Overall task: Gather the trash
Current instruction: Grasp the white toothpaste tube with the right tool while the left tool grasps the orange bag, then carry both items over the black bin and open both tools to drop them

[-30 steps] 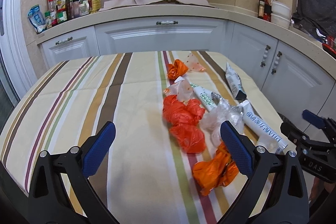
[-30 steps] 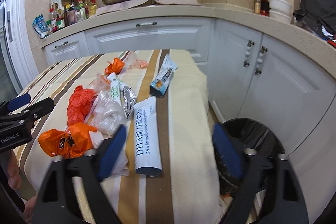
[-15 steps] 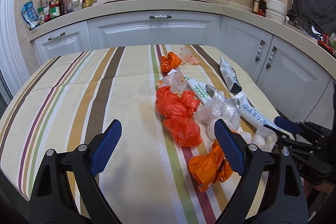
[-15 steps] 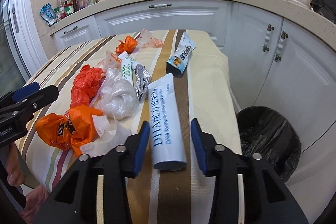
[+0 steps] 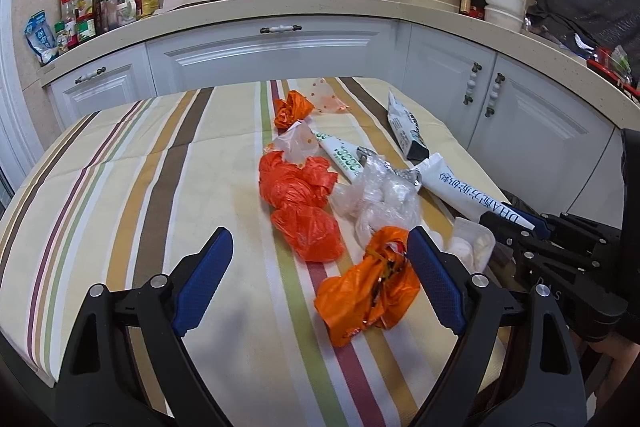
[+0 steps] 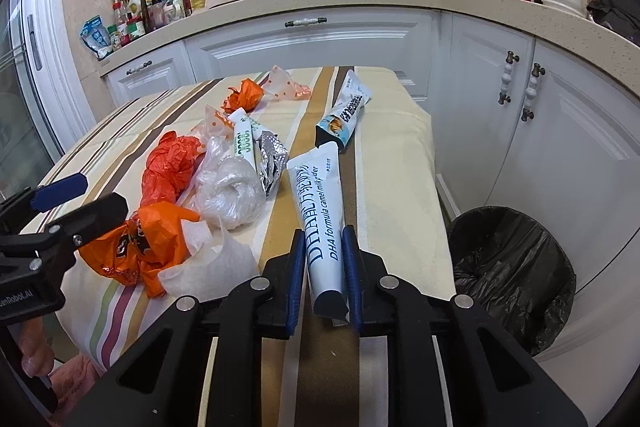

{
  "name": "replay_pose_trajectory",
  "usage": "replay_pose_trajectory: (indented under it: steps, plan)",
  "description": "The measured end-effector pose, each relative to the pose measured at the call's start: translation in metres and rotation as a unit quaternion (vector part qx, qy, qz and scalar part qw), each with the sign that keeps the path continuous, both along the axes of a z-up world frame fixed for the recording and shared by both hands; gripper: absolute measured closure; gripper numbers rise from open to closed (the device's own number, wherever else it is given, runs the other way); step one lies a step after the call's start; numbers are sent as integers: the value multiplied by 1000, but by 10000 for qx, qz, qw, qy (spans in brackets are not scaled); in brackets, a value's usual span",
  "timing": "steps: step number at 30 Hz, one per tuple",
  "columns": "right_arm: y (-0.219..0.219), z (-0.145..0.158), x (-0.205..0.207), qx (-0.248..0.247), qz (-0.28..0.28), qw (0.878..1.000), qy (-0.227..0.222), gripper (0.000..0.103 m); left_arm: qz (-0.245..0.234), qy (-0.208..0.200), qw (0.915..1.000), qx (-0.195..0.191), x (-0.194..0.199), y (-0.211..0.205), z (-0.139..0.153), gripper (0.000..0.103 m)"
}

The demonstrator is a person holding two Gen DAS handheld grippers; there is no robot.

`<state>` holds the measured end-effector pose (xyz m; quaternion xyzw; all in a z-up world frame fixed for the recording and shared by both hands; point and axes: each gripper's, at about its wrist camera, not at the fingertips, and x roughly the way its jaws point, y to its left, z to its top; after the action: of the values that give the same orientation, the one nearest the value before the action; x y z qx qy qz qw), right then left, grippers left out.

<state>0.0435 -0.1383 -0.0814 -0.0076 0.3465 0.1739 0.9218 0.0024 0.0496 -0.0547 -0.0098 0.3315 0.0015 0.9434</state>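
Right gripper clamped on milk-powder tube at table edge

Right gripper [image 6: 325, 263], black frame with blue pads, is clenched on the near end of a long white plastic tube [image 6: 320, 211] printed "DHA formula camel milk powder" in blue; its jaws have just been closing, tube between them. Tube lies flat on the striped cream tablecloth [image 6: 396, 163], near the right edge. Black-lined round trash bin [image 6: 516, 267] stands on the floor just right of the table.

Left gripper [image 5: 316, 271] has jaws spread wide, grasping nothing, just beside a crumpled orange plastic bag [image 5: 368, 291].

Other trash in a row on the cloth: red-orange bags [image 5: 292, 183], clear plastic wad [image 6: 232, 195], silver foil wrapper [image 6: 272, 159], small white tube with green print [image 6: 245, 143], unreadable, blue-white pouch [image 6: 347, 111], text too small. Left gripper body reads "GenRobot.AI", partly cut off.
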Motion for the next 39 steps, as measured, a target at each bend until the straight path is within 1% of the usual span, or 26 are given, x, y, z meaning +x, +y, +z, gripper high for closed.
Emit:
replay_pose_trajectory:
  steps: [2,4,7,14,15,16,18,19,20,25,30,36,39]
  plan:
    - [-3,2,-3,16,-23,10000,-50,83,-15,14,10000,31,0,-3,-2,17]
    - [-6,3,-7,53,-48,9999,-84,83,-33,60,10000,60,0,-7,-5,29]
    - [-11,6,-10,104,-104,9998,-132,83,-98,155,9998,55,1,-11,-10,34]
    - [-20,6,-13,207,-188,9995,-173,83,-336,196,9990,237,-3,-23,-16,35]
    - [-20,6,-13,215,-192,9994,-176,83,-359,201,9988,252,-3,-24,-18,40]
    - [-21,6,-13,223,-193,9994,-179,83,-394,232,9986,252,-2,-25,-19,51]
    - [-21,7,-13,232,-195,9994,-190,83,-506,344,9981,124,-1,-23,-23,59]
    - [-22,7,-14,235,-198,9993,-197,83,-513,367,9980,80,0,-23,-24,69]
    - [-22,7,-14,236,-200,9993,-204,83,-530,407,9977,78,0,-22,-26,71]
    - [-21,7,-15,234,-189,9993,-222,83,-614,394,9973,-54,-3,-18,-26,75]
    - [-20,10,-18,223,-183,9991,-301,83,-610,370,9974,-115,-8,-12,-21,76]
    - [-23,16,-22,215,-246,9986,-421,83,-533,192,9981,-232,-17,-2,-4,76]
    - [-26,18,-22,203,-306,9982,-466,83,-476,79,9982,-362,-16,1,7,76]
